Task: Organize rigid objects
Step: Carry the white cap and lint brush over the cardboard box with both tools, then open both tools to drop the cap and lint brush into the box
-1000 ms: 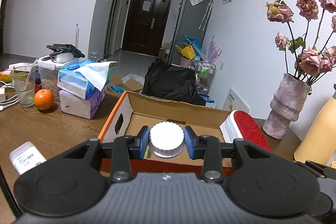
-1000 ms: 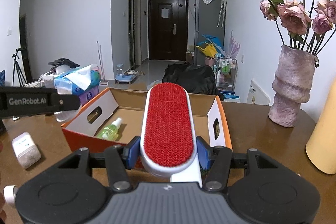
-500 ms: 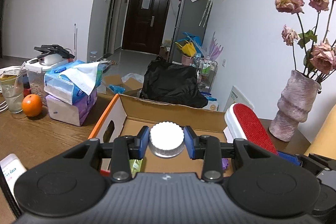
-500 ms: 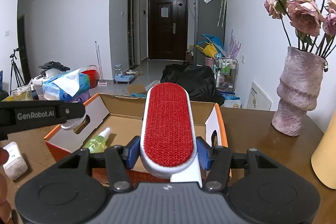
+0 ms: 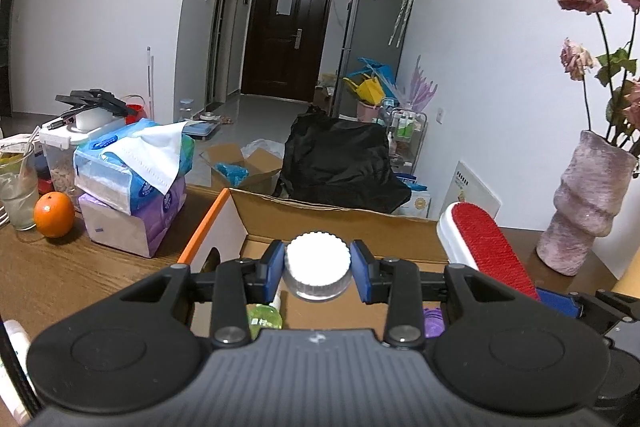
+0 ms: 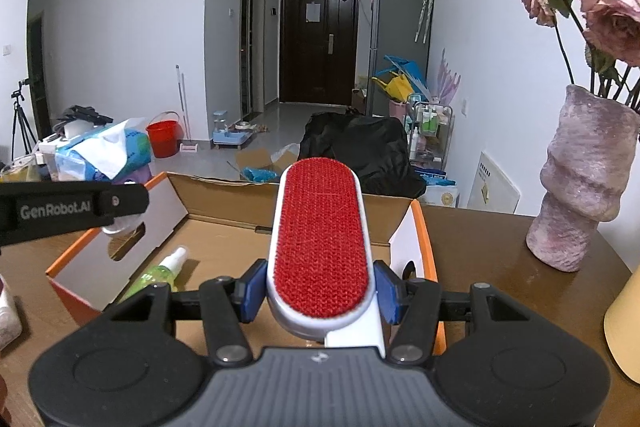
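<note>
Left hand-held gripper (image 5: pixel 317 270) clamps a white-capped jar (image 5: pixel 317 269) by the ribbed cap, over the open box (image 5: pixel 340 219). Right hand-held gripper (image 6: pixel 321 293) pinches a lint brush (image 6: pixel 320 239) across its red pad, also over the box. Both look light and stiff; the cap ribs should resist slip. Spray bottle (image 6: pixel 162 269) already lies inside.

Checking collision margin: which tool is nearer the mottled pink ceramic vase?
Right. The right tool, gripping the red-faced white lint brush, sits nearer the vase; the left tool, holding the white-capped jar, is further left.
</note>
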Tool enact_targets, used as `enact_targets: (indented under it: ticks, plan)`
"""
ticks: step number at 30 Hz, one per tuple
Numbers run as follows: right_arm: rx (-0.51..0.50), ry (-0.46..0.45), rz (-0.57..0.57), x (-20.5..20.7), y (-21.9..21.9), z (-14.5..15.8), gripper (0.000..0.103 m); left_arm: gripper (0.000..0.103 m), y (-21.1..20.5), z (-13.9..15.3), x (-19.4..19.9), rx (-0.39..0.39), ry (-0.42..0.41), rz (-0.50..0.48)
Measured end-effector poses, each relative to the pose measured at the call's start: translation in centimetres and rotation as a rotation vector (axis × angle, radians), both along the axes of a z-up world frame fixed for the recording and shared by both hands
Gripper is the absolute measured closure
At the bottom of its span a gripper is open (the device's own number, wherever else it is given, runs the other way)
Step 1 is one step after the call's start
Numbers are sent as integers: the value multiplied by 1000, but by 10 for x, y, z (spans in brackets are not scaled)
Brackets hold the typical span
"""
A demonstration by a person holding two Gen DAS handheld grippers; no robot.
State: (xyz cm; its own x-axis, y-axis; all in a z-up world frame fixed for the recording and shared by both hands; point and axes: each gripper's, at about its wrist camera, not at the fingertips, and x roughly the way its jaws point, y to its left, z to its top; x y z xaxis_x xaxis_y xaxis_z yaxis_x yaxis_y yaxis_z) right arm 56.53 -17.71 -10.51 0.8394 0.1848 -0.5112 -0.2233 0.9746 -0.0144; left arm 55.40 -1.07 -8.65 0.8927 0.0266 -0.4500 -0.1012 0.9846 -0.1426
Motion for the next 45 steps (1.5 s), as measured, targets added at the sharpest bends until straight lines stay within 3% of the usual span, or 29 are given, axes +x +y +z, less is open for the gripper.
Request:
enact_targets:
  ticks: [19, 30, 32, 33, 34, 35, 37, 45]
  plan:
    - [-38, 42, 0, 48, 6, -16, 48, 67, 9, -14, 35, 47, 33, 26]
    - [-48, 54, 4, 54, 7, -21, 48, 65, 8, -19, 38, 73, 50, 9]
    - [-51, 67, 3, 55, 8, -21, 47, 50, 7, -18, 37, 79, 48, 14]
    - [-55, 62, -1, 55, 8, -20, 45, 30, 8, -18, 36, 84, 48, 27]
    - [-59, 55, -6, 54, 7, -16, 35, 18, 7, -17, 36, 92, 44, 41]
    - [-61, 34, -11, 51, 7, -12, 20, 16, 7, -16, 34, 102, 39, 56]
    - [-62, -7, -14, 44, 7, -5, 1, 3, 8, -15, 34, 101, 47, 70]
    - [-71, 11, -12, 44, 8, -6, 1, 1, 7, -13, 32, 108, 51, 76]
